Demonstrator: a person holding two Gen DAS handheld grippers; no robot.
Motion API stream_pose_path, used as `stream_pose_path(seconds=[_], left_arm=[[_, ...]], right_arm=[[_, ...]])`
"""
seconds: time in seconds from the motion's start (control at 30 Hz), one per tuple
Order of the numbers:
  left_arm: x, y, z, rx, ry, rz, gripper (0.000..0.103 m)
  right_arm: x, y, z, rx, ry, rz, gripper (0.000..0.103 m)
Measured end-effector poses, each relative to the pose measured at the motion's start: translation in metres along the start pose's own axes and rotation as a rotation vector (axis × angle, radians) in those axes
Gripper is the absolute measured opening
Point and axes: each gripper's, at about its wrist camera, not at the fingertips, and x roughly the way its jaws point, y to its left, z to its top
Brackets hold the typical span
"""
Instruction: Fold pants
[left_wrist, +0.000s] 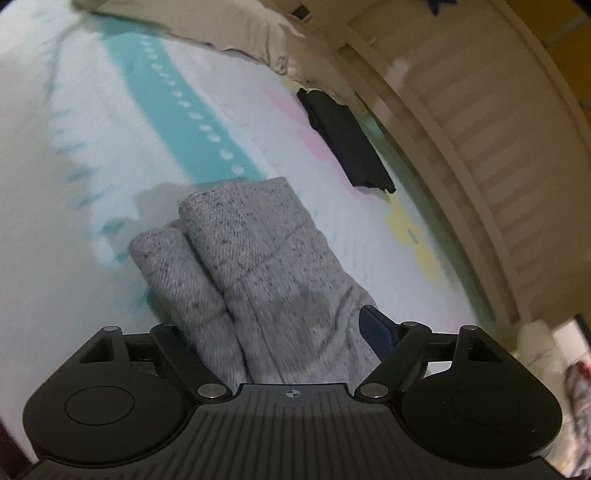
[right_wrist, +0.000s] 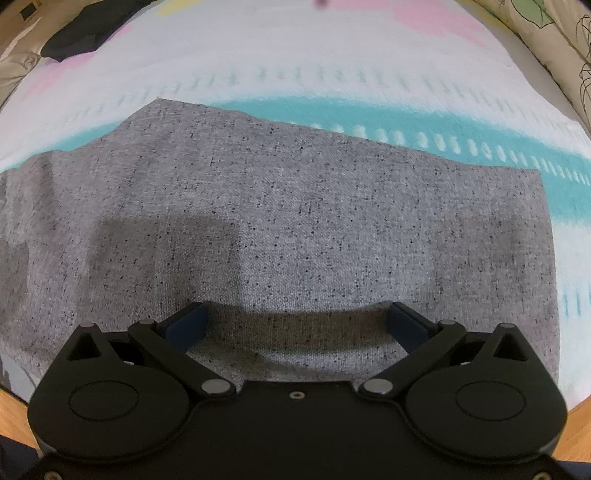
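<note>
Both my jaws wide open, nothing gripped: left gripper (left_wrist: 291, 328) w/ folded pants (left_wrist: 258, 273) lying btwn jaws; right gripper (right_wrist: 295, 325) just over flat grey cloth. Next fold, I'd judge: pinch both layers at edge, lift evenly across the bed (left_wrist: 92, 147).

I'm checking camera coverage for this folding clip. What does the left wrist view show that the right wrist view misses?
Only the left wrist view shows the grey pants' folded leg ends lying as two rolled layers, a cream slatted panel beyond the bed, and the left tool with its jaws wide open astride the cloth.

Only the right wrist view shows the pants spread flat and broad, wood floor at the bottom corners, and the right tool, open over the fabric.

Both show the white blanket with a teal stripe and a dark folded garment.
</note>
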Motion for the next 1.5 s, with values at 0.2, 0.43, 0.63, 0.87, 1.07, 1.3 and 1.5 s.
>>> stream_pose_path(seconds=[0.2, 0.43, 0.63, 0.87, 1.07, 1.3, 1.5], left_arm=[[0.0, -0.008, -0.001, 0.038, -0.009, 0.068, 0.05], [-0.01, -0.008, -0.005, 0.079, -0.023, 0.079, 0.025], [-0.018, -0.01, -0.006, 0.107, -0.034, 0.069, 0.023], [-0.031, -0.022, -0.007, 0.165, -0.073, 0.028, 0.021], [-0.062, -0.058, -0.009, 0.311, -0.115, -0.035, 0.021], [-0.1, -0.136, -0.027, 0.514, -0.175, -0.151, 0.021], [-0.114, -0.218, -0.078, 0.741, -0.202, -0.289, 0.021]], right_arm=[[0.001, 0.0, 0.004, -0.02, -0.005, 0.008, 0.103], [-0.022, 0.017, 0.001, -0.152, -0.129, 0.022, 0.053], [-0.018, 0.04, -0.014, -0.235, -0.133, 0.081, 0.048], [-0.025, 0.025, -0.009, -0.184, -0.116, 0.182, 0.05], [-0.034, 0.012, -0.001, -0.155, -0.148, 0.181, 0.05], [-0.036, -0.023, 0.016, -0.029, -0.107, 0.165, 0.05], [-0.046, -0.069, 0.024, 0.077, -0.105, 0.118, 0.05]])
